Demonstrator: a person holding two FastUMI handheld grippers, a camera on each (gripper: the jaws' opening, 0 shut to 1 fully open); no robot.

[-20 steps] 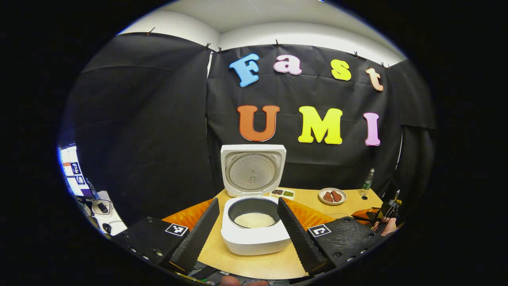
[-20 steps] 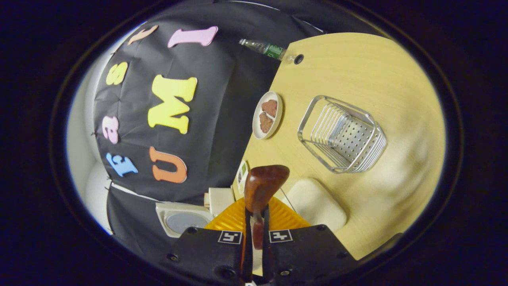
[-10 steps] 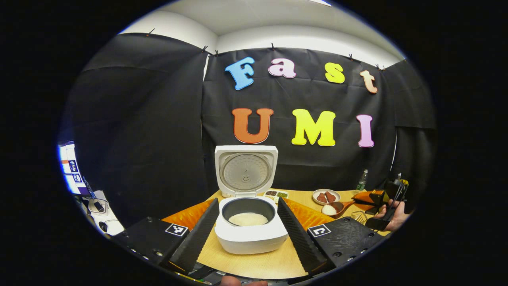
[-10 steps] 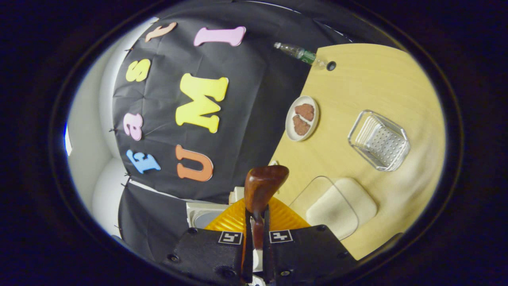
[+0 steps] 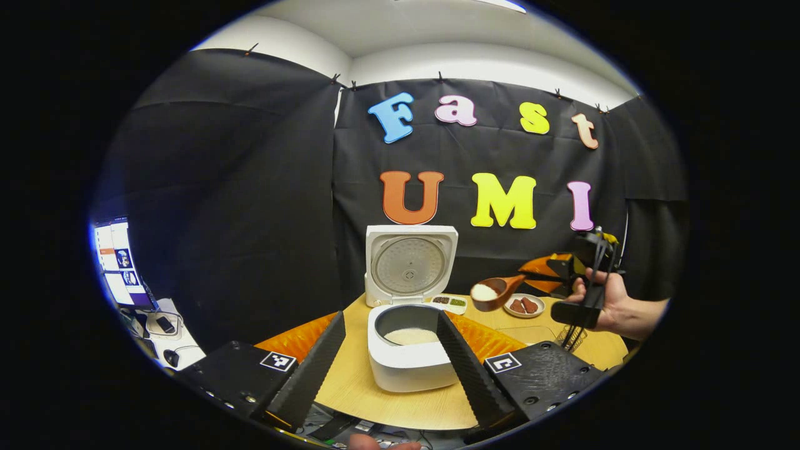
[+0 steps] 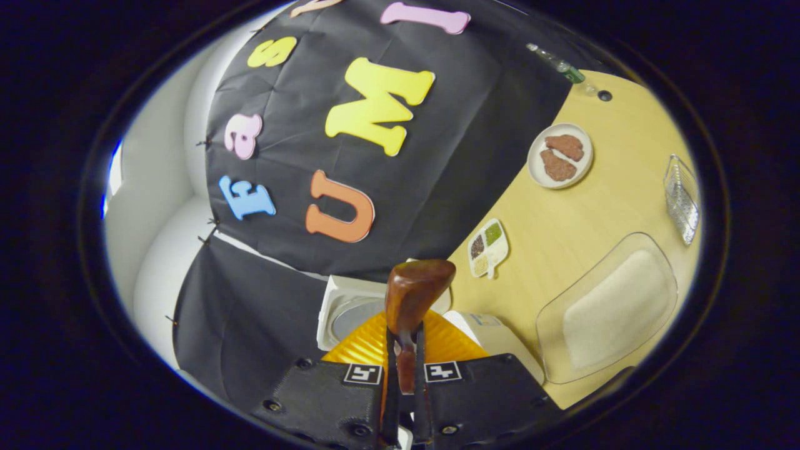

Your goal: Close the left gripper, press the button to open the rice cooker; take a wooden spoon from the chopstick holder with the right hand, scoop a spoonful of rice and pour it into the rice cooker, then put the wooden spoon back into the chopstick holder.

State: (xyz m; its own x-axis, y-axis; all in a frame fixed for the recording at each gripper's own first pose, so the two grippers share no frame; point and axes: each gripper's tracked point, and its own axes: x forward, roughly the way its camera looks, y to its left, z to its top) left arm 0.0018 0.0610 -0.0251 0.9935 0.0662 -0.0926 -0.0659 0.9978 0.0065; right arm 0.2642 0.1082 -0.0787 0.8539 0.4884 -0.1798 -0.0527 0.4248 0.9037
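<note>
Two spread fingers of the left gripper [image 5: 390, 356] framing the open rice cooker [image 5: 409, 356] on the table [image 5: 356, 387], right gripper [image 6: 404, 381] clamped on the wooden spoon [image 6: 412, 297], rice-filled bowl raised beside the cooker's upright lid [image 5: 410, 265], chopstick holder [image 6: 681, 197] farther off

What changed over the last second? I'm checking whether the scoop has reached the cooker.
The right gripper, shut on the spoon, rose from the table's right edge and carried the rice left, up toward the cooker; not yet over the pot. Nothing was let go. The left gripper stayed open, the lid up.
</note>
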